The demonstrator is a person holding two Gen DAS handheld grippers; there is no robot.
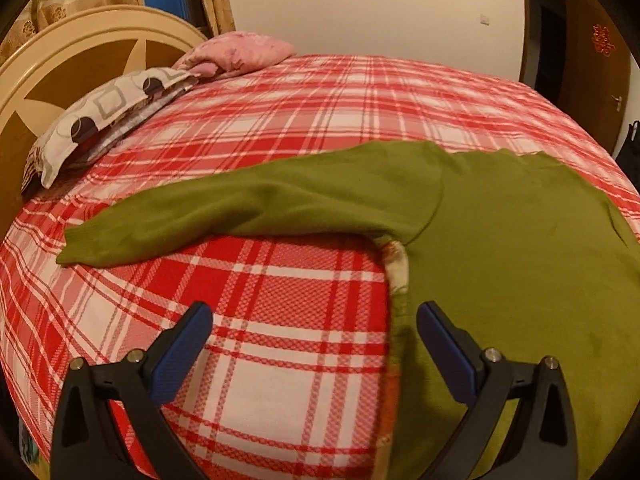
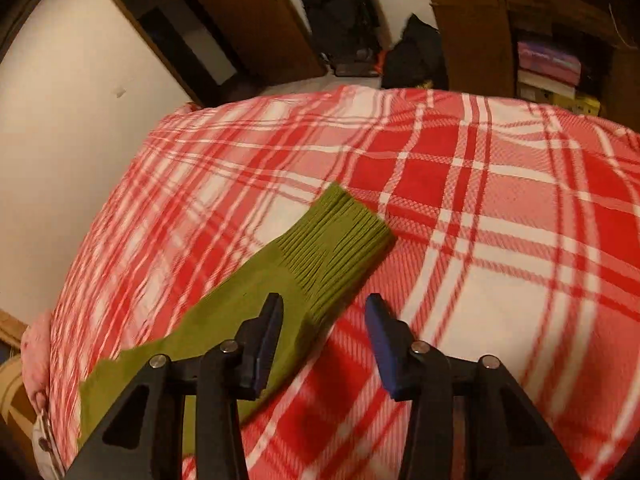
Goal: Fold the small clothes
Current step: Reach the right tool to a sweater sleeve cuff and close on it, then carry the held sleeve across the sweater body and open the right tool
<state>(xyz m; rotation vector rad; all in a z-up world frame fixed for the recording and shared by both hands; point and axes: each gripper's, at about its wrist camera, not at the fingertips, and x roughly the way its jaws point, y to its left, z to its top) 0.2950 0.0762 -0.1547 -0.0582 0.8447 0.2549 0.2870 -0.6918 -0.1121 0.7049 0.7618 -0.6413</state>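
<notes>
Both grippers, left gripper [image 1: 314, 320] and right gripper [image 2: 324, 312], hover with fingers parted and empty over the green sweater [image 1: 500, 232] spread flat on the bed [image 1: 280, 312], its sleeves laid out ready for folding.

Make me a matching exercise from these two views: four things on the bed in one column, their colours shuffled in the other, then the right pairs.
Things:
1. sweater
2. bedspread
3. far pillow
4. near pillow

Colours:
A. pink
B. red and white plaid
C. white with dark circles
D. olive green

Pairs: 1-D, 2-B, 3-A, 4-C
</notes>
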